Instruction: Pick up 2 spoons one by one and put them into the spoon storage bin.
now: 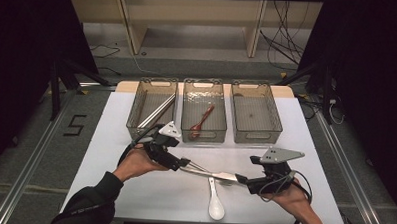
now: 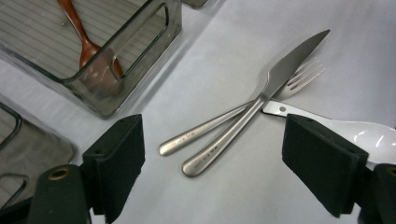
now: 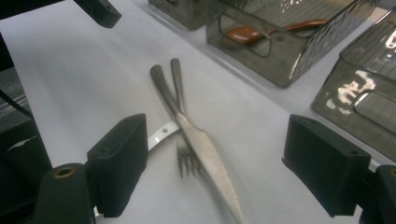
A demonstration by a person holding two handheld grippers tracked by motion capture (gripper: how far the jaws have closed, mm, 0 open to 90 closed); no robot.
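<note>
A steel knife [image 2: 261, 95] lies crossed over a steel fork [image 2: 299, 79] on the white table, with a white spoon's [image 2: 369, 135] handle tucked under them. From above, this cutlery [image 1: 209, 171] lies between my two grippers, and the white spoon [image 1: 216, 205] points toward the front edge. My left gripper [image 1: 182, 164] is open, its jaws on either side of the handle ends and touching nothing. My right gripper [image 1: 244, 181] is open too, its jaws straddling the knife blade [image 3: 210, 163] and fork tines [image 3: 187, 163].
Three smoky plastic bins stand in a row at the back: the left bin [image 1: 151, 110] holds metal chopsticks, the middle bin [image 1: 204, 112] a brown wooden spoon [image 1: 201, 123], the right bin [image 1: 255, 114] nothing. The table's front edge runs just below the white spoon.
</note>
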